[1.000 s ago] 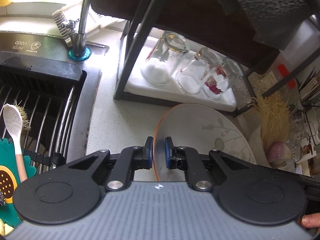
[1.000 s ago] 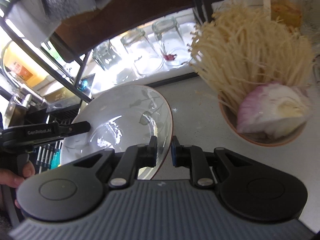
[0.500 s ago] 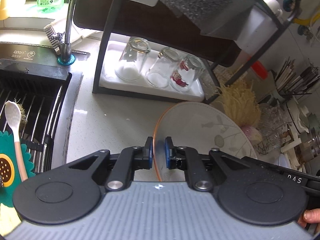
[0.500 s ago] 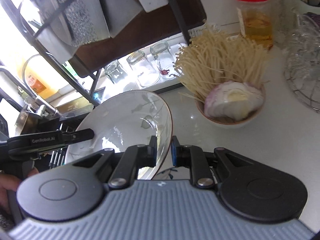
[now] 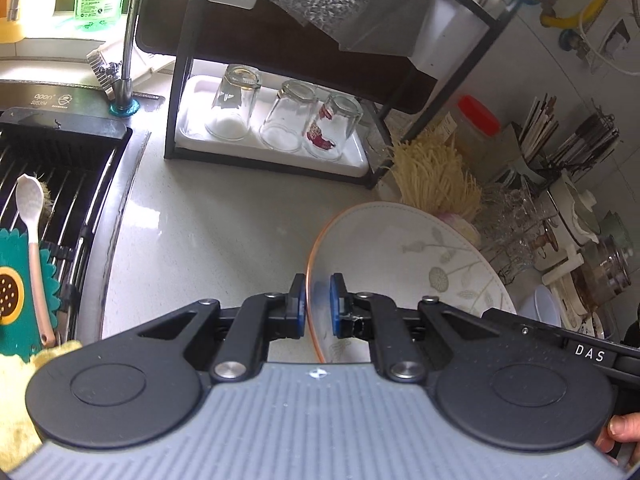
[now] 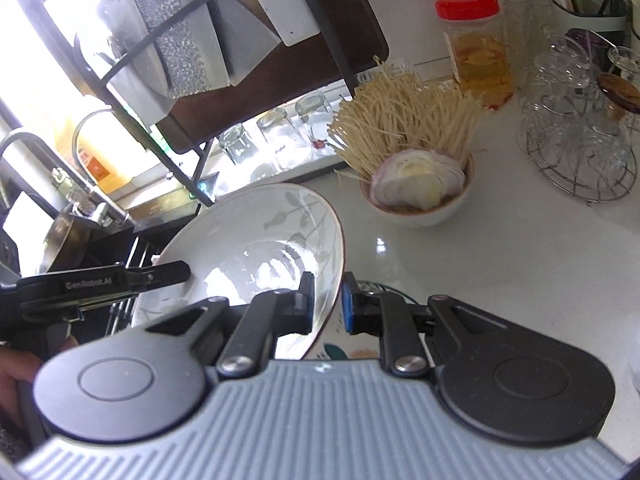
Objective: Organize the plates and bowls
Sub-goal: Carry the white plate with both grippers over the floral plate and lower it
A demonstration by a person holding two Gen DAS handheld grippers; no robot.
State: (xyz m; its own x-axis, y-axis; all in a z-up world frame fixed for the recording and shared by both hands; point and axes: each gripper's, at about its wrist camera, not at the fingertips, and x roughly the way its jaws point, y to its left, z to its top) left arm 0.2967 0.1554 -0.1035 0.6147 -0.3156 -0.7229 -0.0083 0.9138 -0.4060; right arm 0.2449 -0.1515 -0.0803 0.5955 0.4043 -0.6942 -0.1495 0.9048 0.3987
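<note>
Holding one leaf-patterned plate between both tools is the step judged to be in hand, above the pale counter. Largest in view, one black two-tier rack is seen at twelve o'clock in the left wrist view, with the sink grid at nine o'clock. The plate is carried tilted, its rim pinched at opposite edges: the left gripper is closed on the orange-edged rim, and the right gripper is closed on the near rim in its own view, the plate's hollow face lying at ten o'clock of it. For a good carry, both grips should be kept equally firm and moved together, so that no twist is put on the rim; the noodle bowl at one o'clock should be given room. One bowl is counted, holding noodles and sliced onion; one red-capped jar stands beyond it. Three upturned glasses are counted on the rack's white tray. One spoon lies on the sink grid.
</note>
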